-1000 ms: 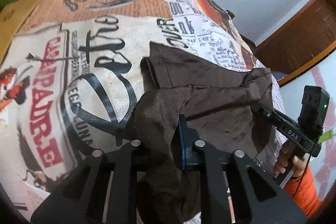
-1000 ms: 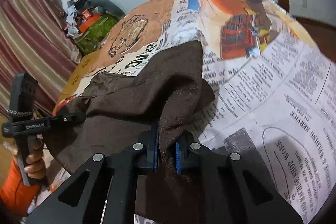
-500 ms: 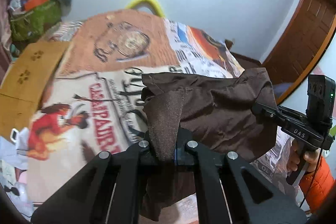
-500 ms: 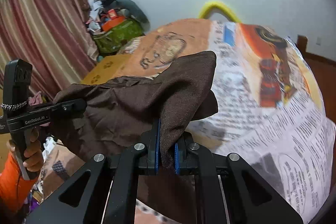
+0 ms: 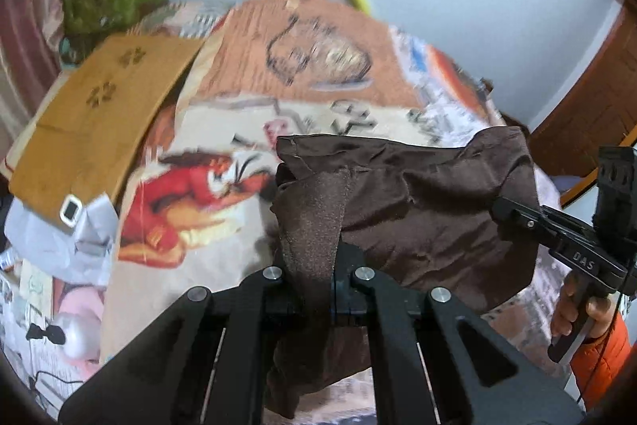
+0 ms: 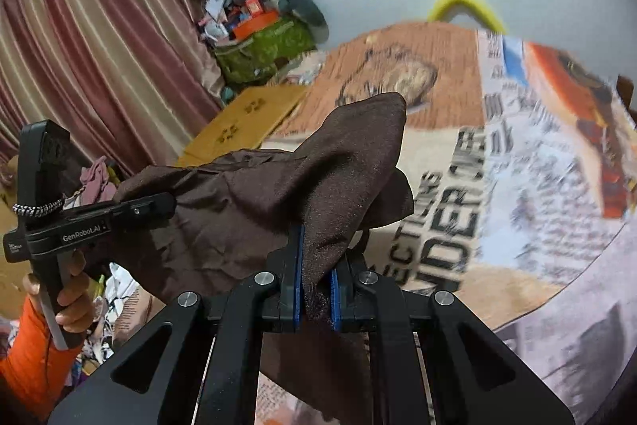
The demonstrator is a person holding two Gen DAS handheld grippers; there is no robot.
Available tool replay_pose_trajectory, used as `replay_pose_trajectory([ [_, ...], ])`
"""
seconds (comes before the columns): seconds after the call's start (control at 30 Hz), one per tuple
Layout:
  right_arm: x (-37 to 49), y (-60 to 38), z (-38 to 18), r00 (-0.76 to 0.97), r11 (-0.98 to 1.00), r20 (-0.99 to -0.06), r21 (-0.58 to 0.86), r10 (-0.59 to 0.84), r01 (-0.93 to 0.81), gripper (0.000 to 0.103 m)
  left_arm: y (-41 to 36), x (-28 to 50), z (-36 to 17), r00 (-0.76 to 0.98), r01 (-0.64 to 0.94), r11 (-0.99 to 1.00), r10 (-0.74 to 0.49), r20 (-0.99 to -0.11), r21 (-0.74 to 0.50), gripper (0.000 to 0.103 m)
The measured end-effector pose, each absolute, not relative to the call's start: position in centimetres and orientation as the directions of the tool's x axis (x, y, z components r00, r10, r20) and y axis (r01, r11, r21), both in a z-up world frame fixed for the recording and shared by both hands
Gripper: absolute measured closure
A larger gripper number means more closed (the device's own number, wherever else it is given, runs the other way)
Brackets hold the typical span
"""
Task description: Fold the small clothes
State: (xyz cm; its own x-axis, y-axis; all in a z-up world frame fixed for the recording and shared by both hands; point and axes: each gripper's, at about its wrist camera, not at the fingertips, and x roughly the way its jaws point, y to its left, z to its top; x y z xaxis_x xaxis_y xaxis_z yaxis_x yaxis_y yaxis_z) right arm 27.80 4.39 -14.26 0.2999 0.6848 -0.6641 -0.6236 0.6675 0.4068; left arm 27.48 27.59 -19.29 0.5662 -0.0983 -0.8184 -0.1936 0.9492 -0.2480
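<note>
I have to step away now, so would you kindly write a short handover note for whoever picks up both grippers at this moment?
Left gripper: shut on one end of the brown garment.
Right gripper: shut on the other end, cloth pinched between its blue pads.
Garment: held up in the air between the two grippers, sagging in the middle, above the printed bedspread; no part of it visibly rests on the bed.
Done: both ends gripped and the piece lifted.
Left: no fold shows yet. Probably lay it flat on the bedspread, then fold it.
</note>
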Motion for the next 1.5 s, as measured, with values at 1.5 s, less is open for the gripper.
replay_pose_trajectory([
  [1.5,28.8,8.5,-20.2,0.215,0.663,-0.767,0.335,0.605,-0.670,0.060,27.1,29.5,-27.5,0.449,-0.238,0.971,0.092,-0.889,-0.020,0.072],
])
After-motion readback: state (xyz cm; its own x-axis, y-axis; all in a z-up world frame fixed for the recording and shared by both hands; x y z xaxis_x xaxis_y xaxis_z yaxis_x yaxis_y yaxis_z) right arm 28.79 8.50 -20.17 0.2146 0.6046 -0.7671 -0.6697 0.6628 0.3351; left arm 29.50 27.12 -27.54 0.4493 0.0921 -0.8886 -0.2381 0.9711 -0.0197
